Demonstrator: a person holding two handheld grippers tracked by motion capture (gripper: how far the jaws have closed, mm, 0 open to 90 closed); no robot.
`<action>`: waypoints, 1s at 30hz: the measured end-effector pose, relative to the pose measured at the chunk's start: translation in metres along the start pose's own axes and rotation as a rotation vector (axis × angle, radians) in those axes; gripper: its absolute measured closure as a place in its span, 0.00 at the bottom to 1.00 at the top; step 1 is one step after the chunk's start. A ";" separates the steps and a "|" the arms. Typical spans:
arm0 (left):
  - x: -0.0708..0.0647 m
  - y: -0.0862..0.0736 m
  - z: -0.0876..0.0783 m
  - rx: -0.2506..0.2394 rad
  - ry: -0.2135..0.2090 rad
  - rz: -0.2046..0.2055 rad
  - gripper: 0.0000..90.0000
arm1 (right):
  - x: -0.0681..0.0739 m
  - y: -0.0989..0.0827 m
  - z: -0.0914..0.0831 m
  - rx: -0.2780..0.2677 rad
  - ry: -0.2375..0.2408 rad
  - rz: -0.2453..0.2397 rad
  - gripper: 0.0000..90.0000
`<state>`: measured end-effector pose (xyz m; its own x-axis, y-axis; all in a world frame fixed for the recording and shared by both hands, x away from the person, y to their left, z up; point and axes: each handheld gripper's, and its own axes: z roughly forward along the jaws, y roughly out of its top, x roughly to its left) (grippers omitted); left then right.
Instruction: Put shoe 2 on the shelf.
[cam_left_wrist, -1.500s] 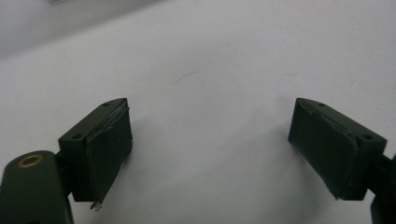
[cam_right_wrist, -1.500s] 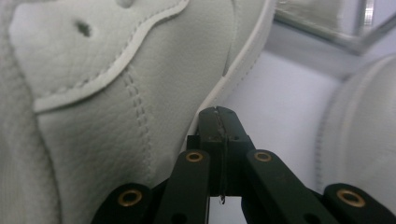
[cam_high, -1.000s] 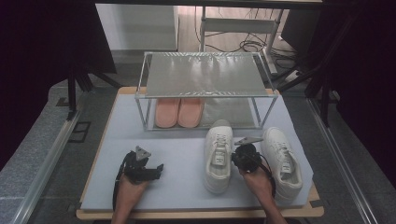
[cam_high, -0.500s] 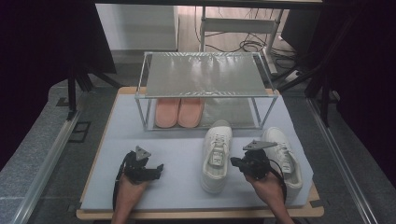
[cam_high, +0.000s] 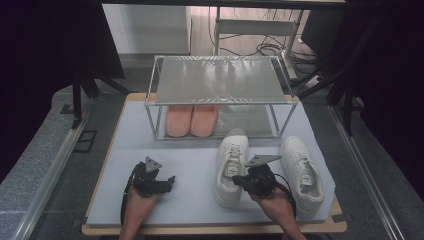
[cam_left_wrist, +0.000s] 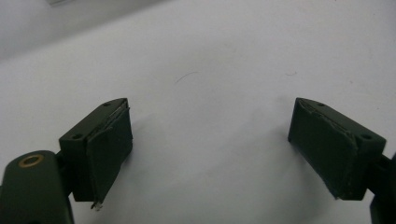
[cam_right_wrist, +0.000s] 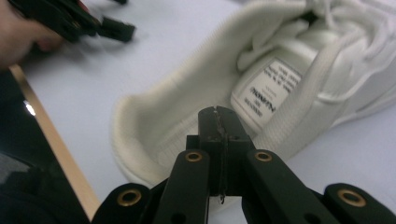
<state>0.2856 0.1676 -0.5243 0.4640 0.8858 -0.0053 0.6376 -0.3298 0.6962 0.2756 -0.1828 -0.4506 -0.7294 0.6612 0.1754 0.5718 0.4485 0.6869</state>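
White sneakers (cam_high: 232, 167) flank my clenched right gripper (cam_high: 248, 178) near the bench's (cam_high: 150, 150) front edge; my left gripper (cam_high: 169, 181) rests released.

The table (cam_high: 165, 150) is seen from high above, looking forward and down. The mat (cam_left_wrist: 210, 60) is seen close up by the left gripper view — the white shoe (cam_right_wrist: 261, 88) (cam_high: 231, 167) is shared by the right gripper view.
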 end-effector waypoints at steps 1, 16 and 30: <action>0.000 0.000 0.000 0.000 0.000 0.000 0.15 | -0.001 -0.002 0.001 0.002 0.005 0.003 1.00; 0.000 0.000 0.000 -0.004 0.000 -0.004 0.15 | -0.029 -0.017 -0.024 0.045 -0.075 0.026 1.00; 0.000 0.000 0.000 -0.001 0.000 -0.002 0.15 | -0.038 -0.013 -0.057 0.028 -0.131 0.033 0.90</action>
<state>0.2857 0.1675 -0.5244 0.4628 0.8864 -0.0063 0.6378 -0.3281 0.6968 0.2746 -0.2485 -0.4265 -0.6557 0.7480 0.1028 0.6063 0.4404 0.6622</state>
